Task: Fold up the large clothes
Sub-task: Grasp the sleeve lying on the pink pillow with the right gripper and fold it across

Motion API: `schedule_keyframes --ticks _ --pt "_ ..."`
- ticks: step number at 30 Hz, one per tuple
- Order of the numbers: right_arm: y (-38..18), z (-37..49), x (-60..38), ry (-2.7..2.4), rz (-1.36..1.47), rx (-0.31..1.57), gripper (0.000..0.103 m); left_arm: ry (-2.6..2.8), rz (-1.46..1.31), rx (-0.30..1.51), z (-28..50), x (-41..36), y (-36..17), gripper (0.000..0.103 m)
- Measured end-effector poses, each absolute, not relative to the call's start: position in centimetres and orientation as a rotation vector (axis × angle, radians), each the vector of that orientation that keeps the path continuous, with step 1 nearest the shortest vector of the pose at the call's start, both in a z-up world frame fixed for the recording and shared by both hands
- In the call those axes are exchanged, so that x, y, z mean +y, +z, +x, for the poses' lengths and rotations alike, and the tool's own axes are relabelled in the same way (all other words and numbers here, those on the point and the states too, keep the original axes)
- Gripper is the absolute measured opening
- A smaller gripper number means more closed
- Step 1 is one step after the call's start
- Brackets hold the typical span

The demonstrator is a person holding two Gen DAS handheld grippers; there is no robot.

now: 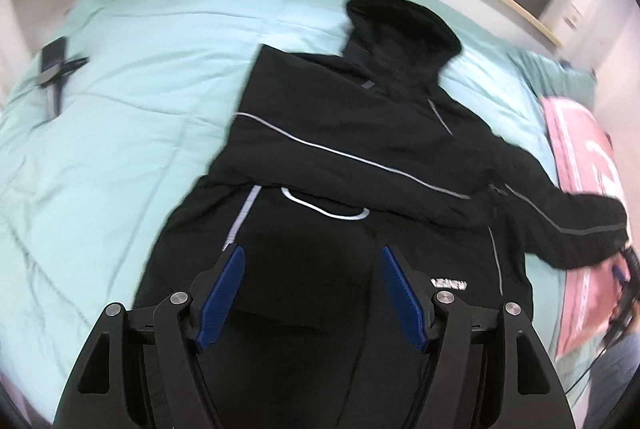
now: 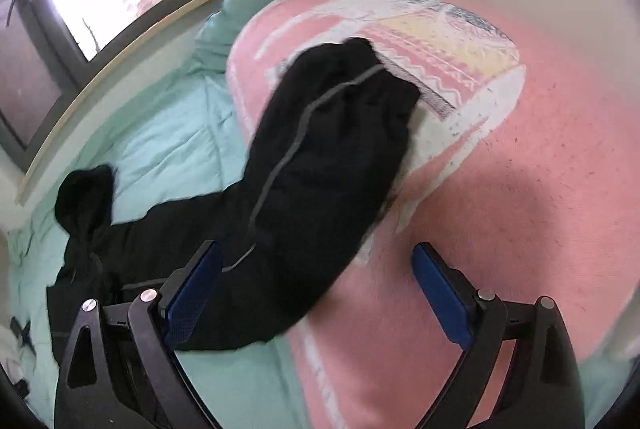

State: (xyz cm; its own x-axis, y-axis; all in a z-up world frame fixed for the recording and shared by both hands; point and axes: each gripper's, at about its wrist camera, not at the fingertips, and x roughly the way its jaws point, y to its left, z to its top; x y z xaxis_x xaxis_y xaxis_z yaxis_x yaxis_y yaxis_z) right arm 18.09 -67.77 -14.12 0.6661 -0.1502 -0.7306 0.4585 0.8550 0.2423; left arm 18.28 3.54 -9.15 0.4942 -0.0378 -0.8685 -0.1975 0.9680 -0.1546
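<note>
Jacket [image 1: 352,133]: black, hooded, lying flat on the teal bed [image 1: 120,133], directly ahead of and partly under the left claw [image 1: 312,293]. One sleeve is already folded across the chest, its grey piping running diagonally ahead of the claw. Hood [image 1: 400,25] sits at the far end, not tucked. Hem end lies nearest, below the claw.

Left claw: jaws wide, nothing between the pads, hovering over the lower body of the jacket. No grip on cloth visible.

Right claw [image 2: 316,293]: jaws wide too, empty. The other sleeve [image 2: 320,157] stretches out ahead of it, cuff resting up on the pink pillow [image 2: 520,189]; the sleeve passes between the fingers in view but the pads don't look to be pressing it.

Progress, as a judgement: early-to-mid. First sleeve fold looks done. Left to do: bring the second sleeve in off the pillow and across the body, deal with the hood, then fold the body lengthwise or hem-to-collar. Both claws are free, so the second sleeve seems the step in hand.

Both views are motion-blurred; fine creases can't be read.
</note>
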Motion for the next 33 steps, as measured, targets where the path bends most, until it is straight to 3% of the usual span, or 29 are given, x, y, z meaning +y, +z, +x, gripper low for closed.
schedule_keyframes --ticks 5,7,8,9,12,23,28,33 --pt "-14.5 19.6 -67.0 -0.413 0.292 0.718 0.096 0.167 -0.245 1.046 17.5 5.3 -8.6 0.072" --pt "-14.4 20.0 -66.6 -0.442 0.252 0.697 0.08 0.183 -0.249 1.052 17.1 5.9 -8.9 0.072" --pt "-14.5 20.3 -66.6 -0.43 0.261 0.696 0.046 0.188 -0.252 1.055 17.0 6.1 -9.1 0.072" --pt "-14.7 20.3 -66.8 -0.405 0.289 0.702 0.018 0.192 -0.256 1.058 16.7 6.3 -9.2 0.072" --pt "-14.6 19.7 -67.1 -0.331 0.417 0.69 0.011 0.187 -0.26 1.062 15.7 6.4 -9.3 0.072" --pt "-8.6 17.9 -57.9 -0.095 0.543 0.509 0.01 0.183 -0.313 1.044 12.6 8.7 -9.0 0.072" --pt "-7.7 20.0 -49.7 0.068 0.452 0.542 0.01 0.179 -0.325 1.031 12.5 10.0 -8.7 0.072" --pt "-10.5 22.6 -42.5 0.2 0.431 0.641 0.01 0.198 -0.37 1.017 13.4 12.0 -8.9 0.072"
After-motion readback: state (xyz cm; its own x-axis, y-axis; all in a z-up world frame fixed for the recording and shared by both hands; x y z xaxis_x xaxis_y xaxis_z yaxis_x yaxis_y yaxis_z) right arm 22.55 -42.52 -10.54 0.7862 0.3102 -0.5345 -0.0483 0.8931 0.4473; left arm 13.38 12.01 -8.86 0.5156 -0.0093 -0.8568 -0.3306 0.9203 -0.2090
